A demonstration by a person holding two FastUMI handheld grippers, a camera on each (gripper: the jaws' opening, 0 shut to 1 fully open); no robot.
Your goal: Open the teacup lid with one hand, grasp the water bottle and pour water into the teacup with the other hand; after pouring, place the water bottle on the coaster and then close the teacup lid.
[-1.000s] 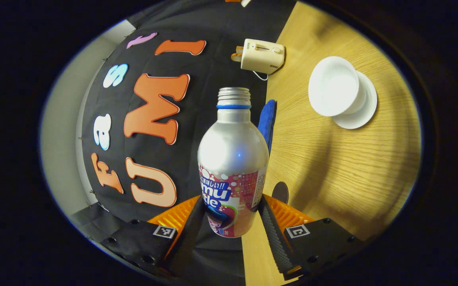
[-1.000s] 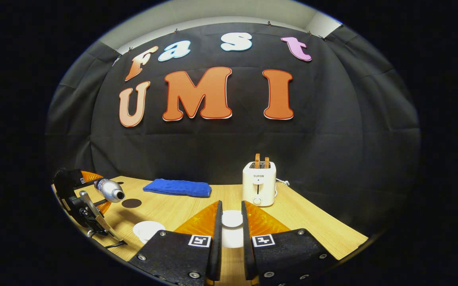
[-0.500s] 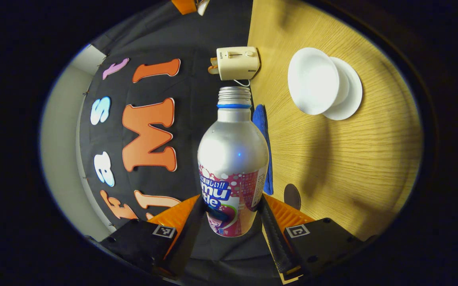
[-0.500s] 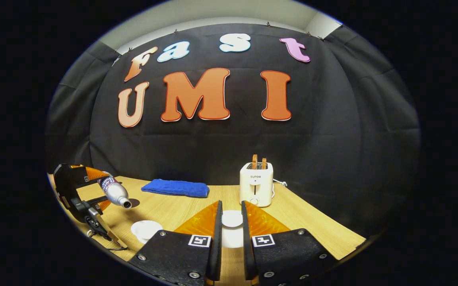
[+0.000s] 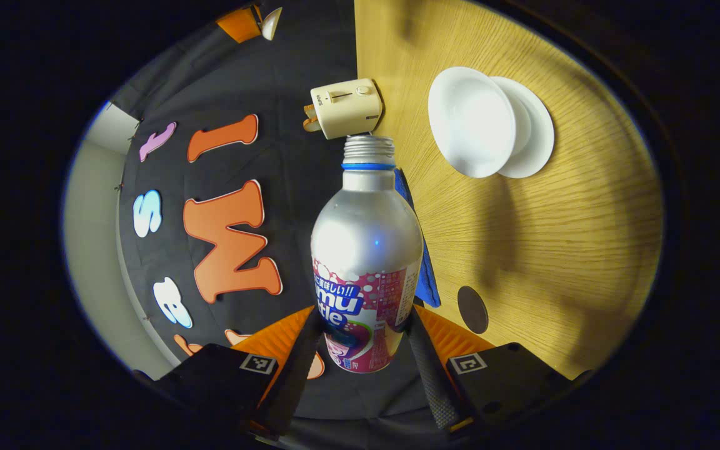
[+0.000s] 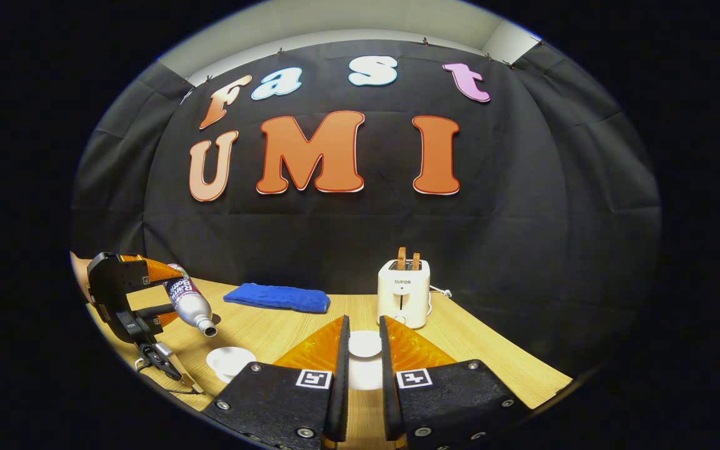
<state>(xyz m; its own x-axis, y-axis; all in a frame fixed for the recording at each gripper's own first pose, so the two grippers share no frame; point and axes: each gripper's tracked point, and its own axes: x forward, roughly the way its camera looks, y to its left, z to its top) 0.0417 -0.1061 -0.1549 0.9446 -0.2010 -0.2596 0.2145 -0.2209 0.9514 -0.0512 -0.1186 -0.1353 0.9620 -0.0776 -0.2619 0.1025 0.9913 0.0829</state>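
Left claw clamped on the tipped "mu"-labelled bottle, right claw pinching the cup lid, "SUPOR" toaster behind.

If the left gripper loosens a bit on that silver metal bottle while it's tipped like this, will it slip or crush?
The silver metal bottle looks smooth and glossy, so it could slide through the left gripper. It hangs tilted mouth-down, which probably favours slipping. The thin-looking wall may dent if squeezed harder.
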